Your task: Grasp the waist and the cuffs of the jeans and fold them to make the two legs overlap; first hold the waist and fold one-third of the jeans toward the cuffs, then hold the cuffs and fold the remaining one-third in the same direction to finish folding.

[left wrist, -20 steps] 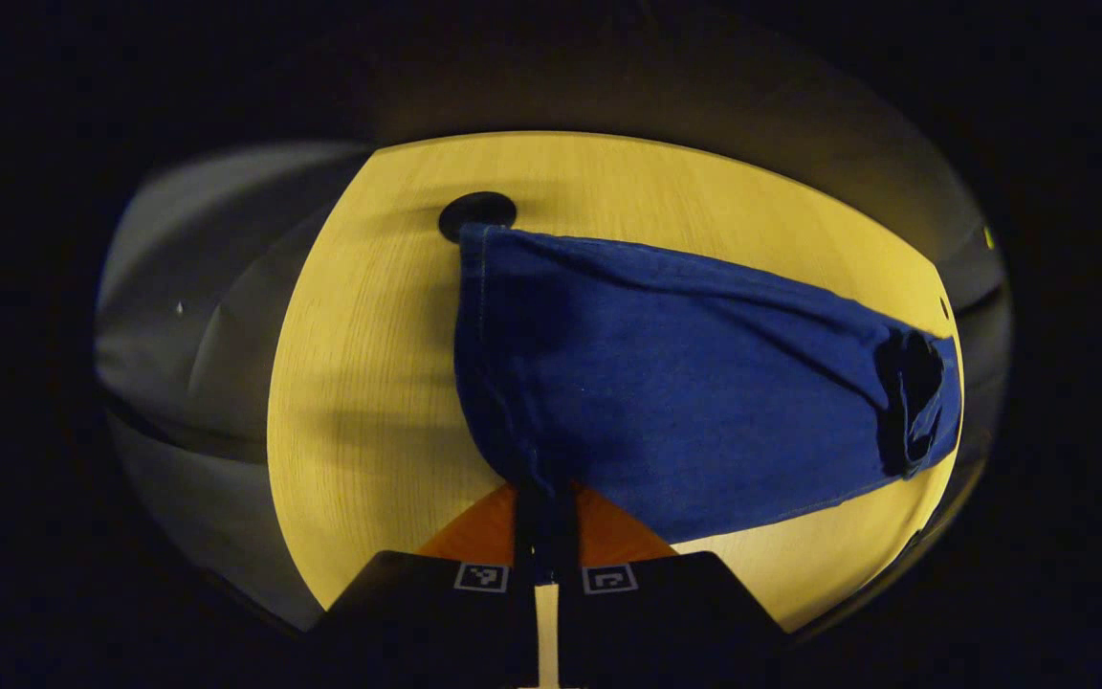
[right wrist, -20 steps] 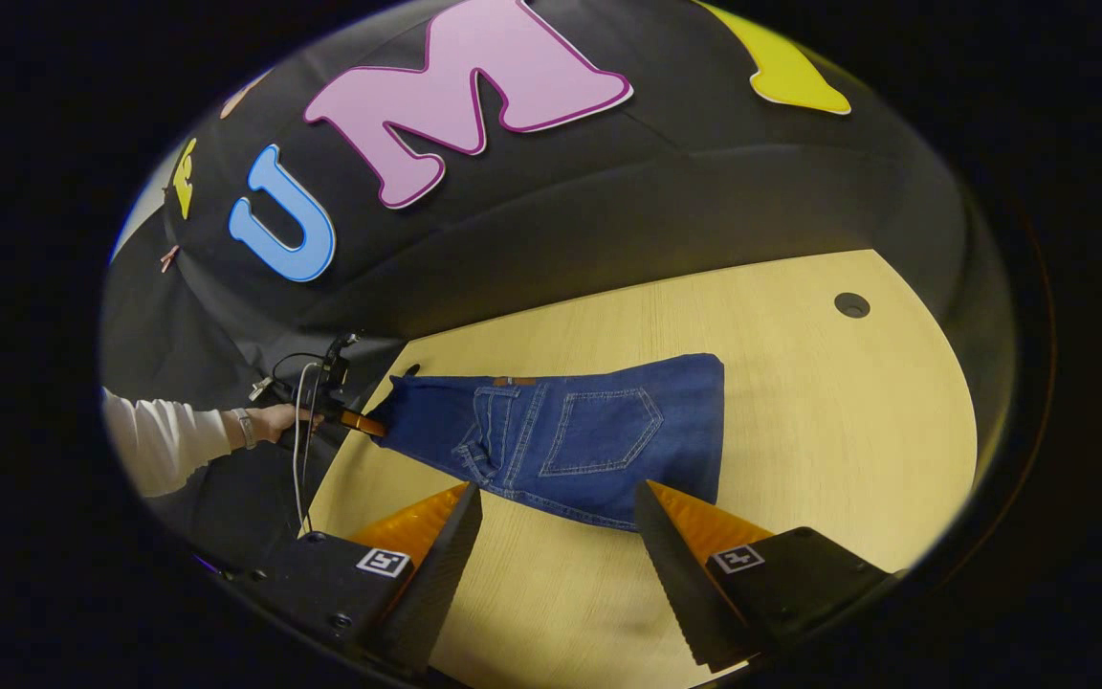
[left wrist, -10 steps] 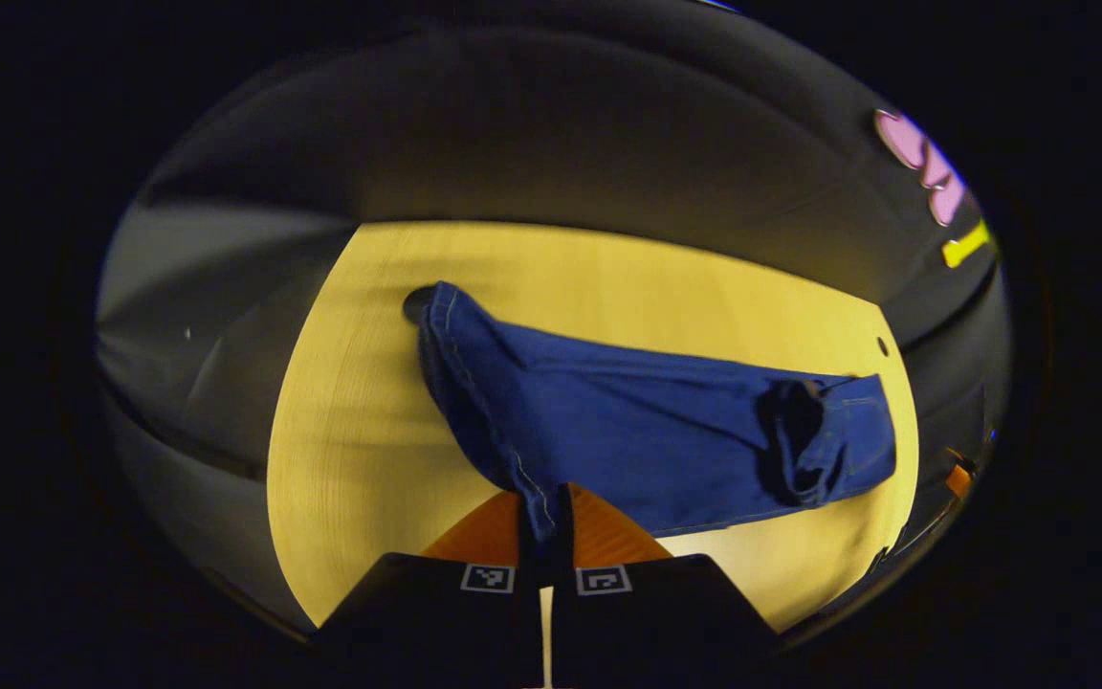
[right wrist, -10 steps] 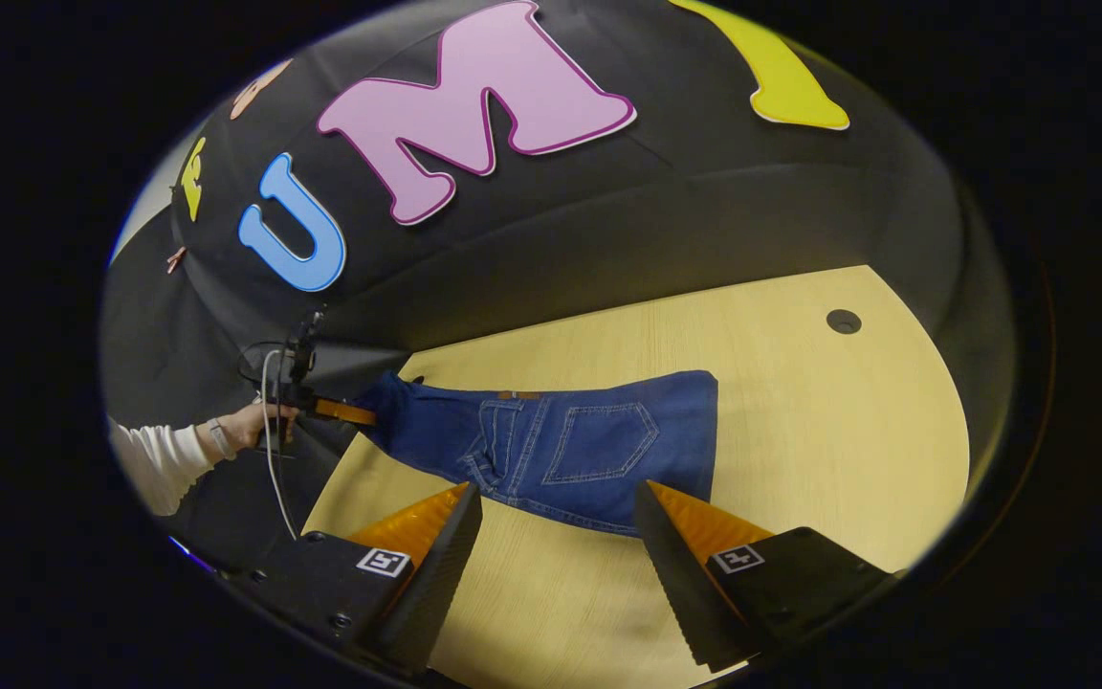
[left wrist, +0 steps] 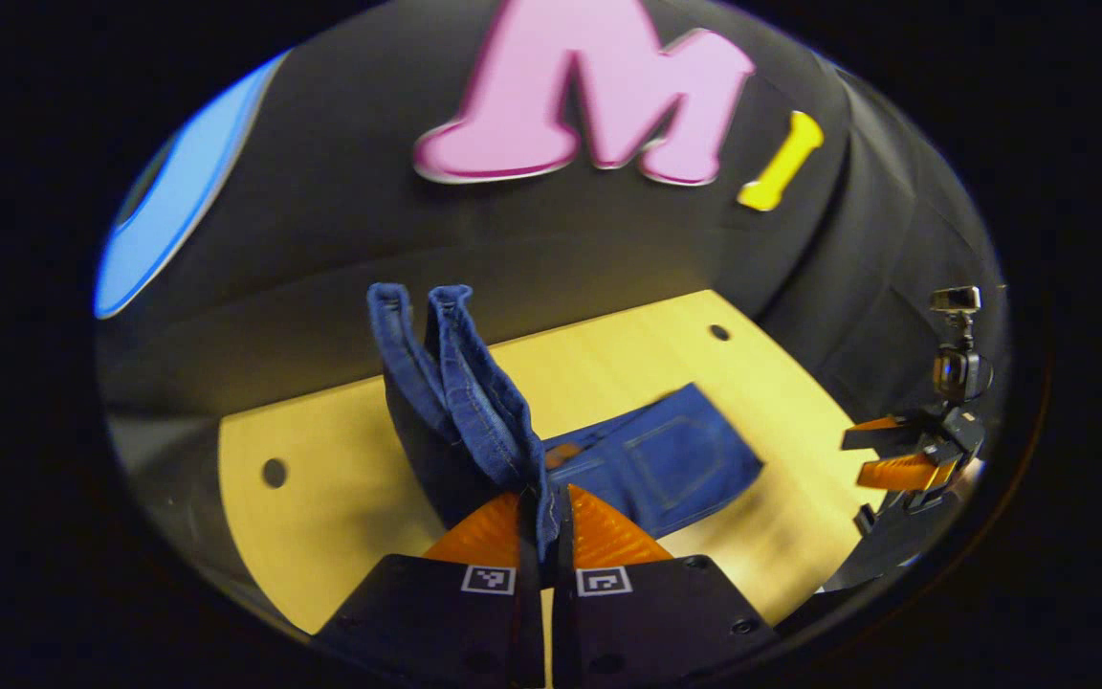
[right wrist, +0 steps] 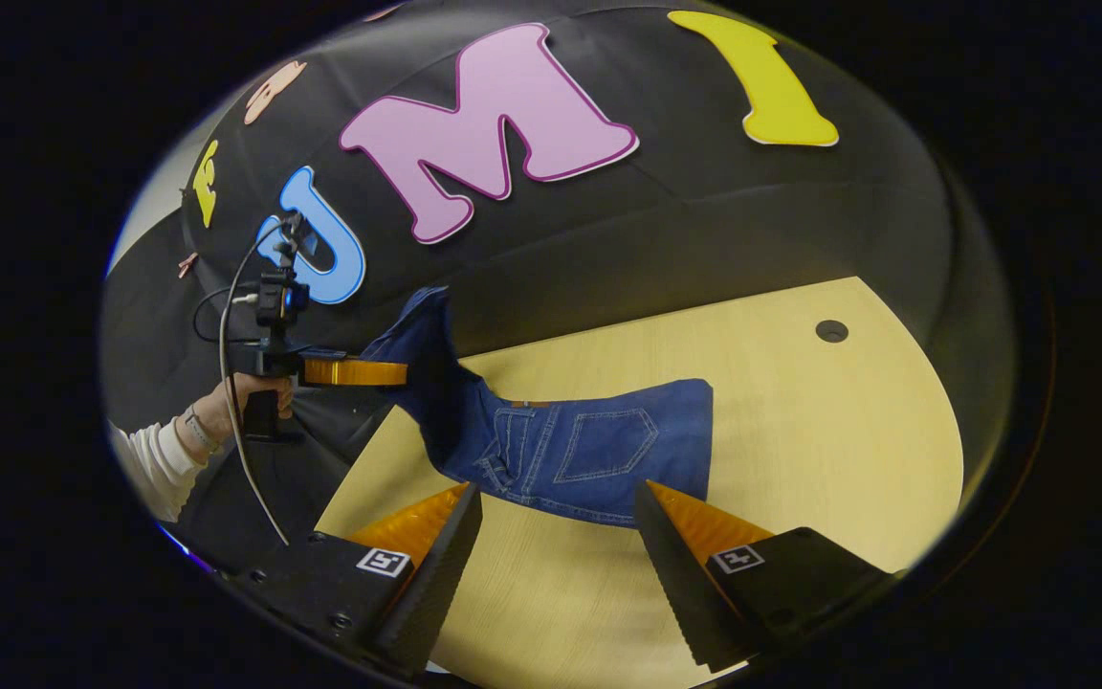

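Observation:
Blue jeans [right wrist: 589,450] lie on the pale wooden table [right wrist: 848,431], back pocket up, the waist part folded over. My left gripper [left wrist: 543,502] is shut on the cuff end, and the two cuffs [left wrist: 436,335] stand up above its orange fingers. In the right gripper view, the left gripper [right wrist: 384,371] holds that end raised above the table's left edge, a hand and white sleeve [right wrist: 164,459] behind it. My right gripper [right wrist: 556,531] is open and empty, low over the table in front of the jeans. It also appears in the left gripper view as the right gripper [left wrist: 881,457].
The table has small round holes [left wrist: 275,473] [left wrist: 720,332] [right wrist: 831,331] near its corners. Black cloth hangs close behind the table. A cable [right wrist: 231,421] dangles from the left gripper's camera mount. Bare wood lies to the right of the jeans.
My left gripper has lifted the cuff end off the table and tilted up, so the leg now rises from the folded part. The right gripper has stayed open in place.

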Motion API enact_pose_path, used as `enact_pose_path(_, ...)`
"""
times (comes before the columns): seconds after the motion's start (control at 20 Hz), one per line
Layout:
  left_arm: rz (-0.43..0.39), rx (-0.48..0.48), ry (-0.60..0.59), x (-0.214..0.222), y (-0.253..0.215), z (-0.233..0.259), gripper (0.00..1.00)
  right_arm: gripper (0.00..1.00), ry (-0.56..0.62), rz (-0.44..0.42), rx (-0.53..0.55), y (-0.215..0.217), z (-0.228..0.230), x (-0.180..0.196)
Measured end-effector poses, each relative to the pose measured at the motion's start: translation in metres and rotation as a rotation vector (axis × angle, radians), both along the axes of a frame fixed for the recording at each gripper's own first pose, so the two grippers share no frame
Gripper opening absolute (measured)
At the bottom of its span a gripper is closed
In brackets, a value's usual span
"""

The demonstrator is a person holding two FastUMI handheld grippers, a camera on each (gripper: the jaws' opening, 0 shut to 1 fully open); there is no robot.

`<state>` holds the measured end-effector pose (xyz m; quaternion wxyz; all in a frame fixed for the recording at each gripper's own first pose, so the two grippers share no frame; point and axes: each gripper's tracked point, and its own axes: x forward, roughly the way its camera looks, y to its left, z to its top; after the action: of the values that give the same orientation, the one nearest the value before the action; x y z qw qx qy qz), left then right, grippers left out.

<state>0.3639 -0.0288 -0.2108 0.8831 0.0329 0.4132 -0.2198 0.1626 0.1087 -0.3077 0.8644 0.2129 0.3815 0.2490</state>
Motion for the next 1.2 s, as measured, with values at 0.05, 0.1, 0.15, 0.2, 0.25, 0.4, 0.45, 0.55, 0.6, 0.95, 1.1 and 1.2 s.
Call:
enact_pose_path(0.05,-0.048,-0.044,0.002,0.0,-0.036,-0.004,0.09,0.98,0.002,-0.013,0.0,-0.006,0.0,-0.005)
enact_pose_path(0.1,-0.091,-0.08,0.004,0.003,-0.065,-0.006,0.09,0.98,0.004,-0.027,0.0,-0.014,-0.001,-0.009)
enact_pose_path(0.15,-0.122,-0.097,0.015,0.008,-0.086,-0.015,0.09,0.98,0.008,-0.044,-0.005,-0.023,-0.001,-0.016)
enact_pose_path(0.2,-0.151,-0.097,0.033,0.012,-0.103,-0.026,0.09,0.98,0.011,-0.058,-0.011,-0.031,-0.002,-0.02)
enact_pose_path(0.25,-0.168,-0.083,0.04,0.017,-0.118,-0.038,0.09,0.98,0.013,-0.068,-0.016,-0.039,-0.003,-0.026)
enact_pose_path(0.4,-0.153,0.001,0.1,0.014,-0.145,-0.097,0.09,0.98,0.002,-0.092,-0.065,-0.069,-0.006,-0.041)
enact_pose_path(0.45,-0.13,0.031,0.127,0.009,-0.147,-0.114,0.09,0.98,-0.002,-0.098,-0.08,-0.078,-0.008,-0.044)
enact_pose_path(0.55,-0.086,0.071,0.215,0.0,-0.147,-0.147,0.1,0.98,0.005,-0.102,-0.089,-0.089,-0.011,-0.051)
enact_pose_path(0.6,-0.076,0.082,0.24,-0.006,-0.143,-0.155,0.13,0.98,0.012,-0.099,-0.087,-0.092,-0.014,-0.052)
enact_pose_path(0.95,-0.005,0.035,0.255,-0.042,-0.163,-0.164,0.83,0.98,-0.058,-0.076,-0.158,-0.099,-0.024,-0.035)
enact_pose_path(1.1,0.023,0.033,0.117,-0.051,-0.159,-0.128,0.92,0.98,-0.15,-0.117,-0.164,-0.096,0.0,-0.023)
enact_pose_path(1.2,0.034,0.035,0.0,-0.059,-0.156,-0.094,0.98,0.98,-0.222,-0.145,-0.191,-0.1,0.02,-0.019)
